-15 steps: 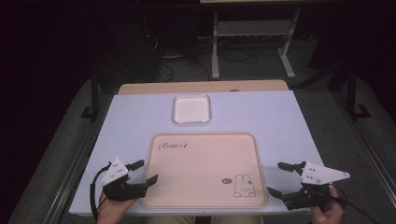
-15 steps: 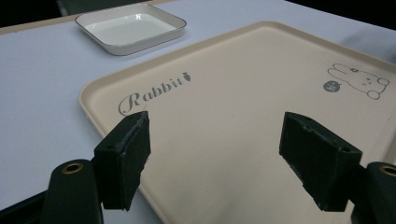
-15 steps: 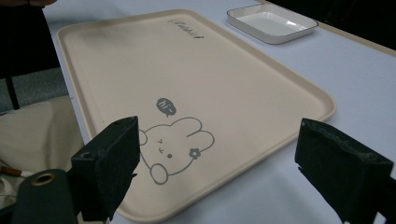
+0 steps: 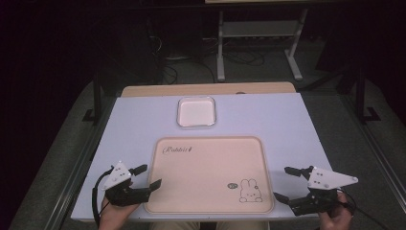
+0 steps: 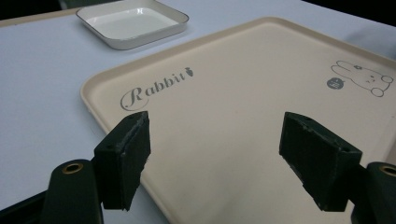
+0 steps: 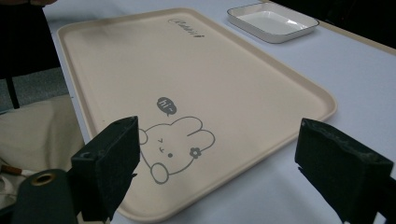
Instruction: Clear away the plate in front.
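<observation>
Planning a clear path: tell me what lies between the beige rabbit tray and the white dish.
Nothing: in the high view only a bare strip of table separates the rabbit tray from the white dish.

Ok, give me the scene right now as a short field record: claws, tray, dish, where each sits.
left claw: open, nothing between its jaws, at the tray's near left corner
right claw: open, nothing between its jaws, at the tray's near right corner
tray: beige, flat on the table, rabbit drawing at its near right, nothing lying on it
dish: white, square, nothing in it, just beyond the tray's far edge, apart from it
table: pale cover, holds tray and dish
</observation>
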